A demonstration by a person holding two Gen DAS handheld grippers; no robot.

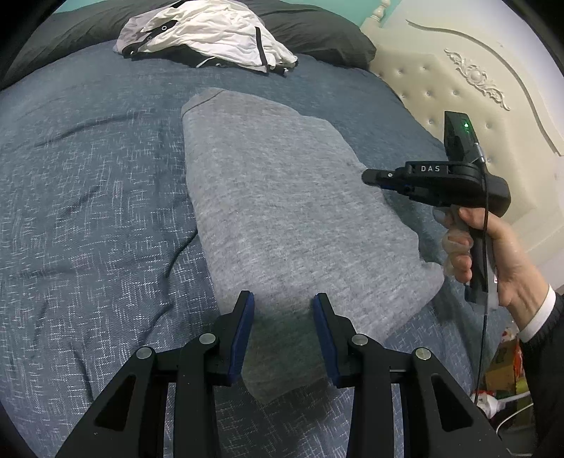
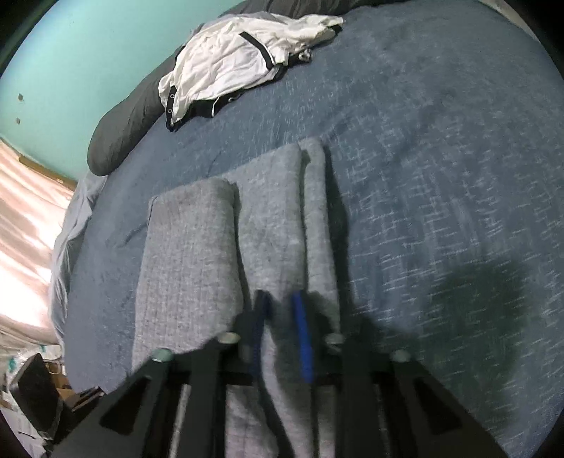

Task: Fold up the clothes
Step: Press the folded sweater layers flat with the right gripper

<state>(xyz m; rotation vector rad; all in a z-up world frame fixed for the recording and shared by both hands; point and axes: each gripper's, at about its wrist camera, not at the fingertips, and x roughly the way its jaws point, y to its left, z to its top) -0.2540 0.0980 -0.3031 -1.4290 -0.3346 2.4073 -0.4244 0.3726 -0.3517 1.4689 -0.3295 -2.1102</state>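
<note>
A grey knit garment (image 1: 282, 218) lies folded into a long strip on the blue bedspread (image 1: 88, 197). My left gripper (image 1: 283, 299) is open above its near end, holding nothing. My right gripper (image 1: 368, 176) hovers over the garment's right edge in the left wrist view; its jaws are not clear there. In the right wrist view, which is blurred, the right gripper (image 2: 280, 299) has a narrow gap between its blue pads over the grey garment (image 2: 268, 225), with nothing clearly held. A crumpled white and black garment (image 1: 208, 31) lies at the far side of the bed, also seen in the right wrist view (image 2: 239, 60).
A dark grey pillow (image 1: 317, 31) lies along the far edge of the bed. A cream tufted headboard (image 1: 476, 91) stands at the right. A teal wall (image 2: 77, 63) and a pink curtain (image 2: 24, 225) are beyond the bed. Clutter lies on the floor (image 1: 504, 373).
</note>
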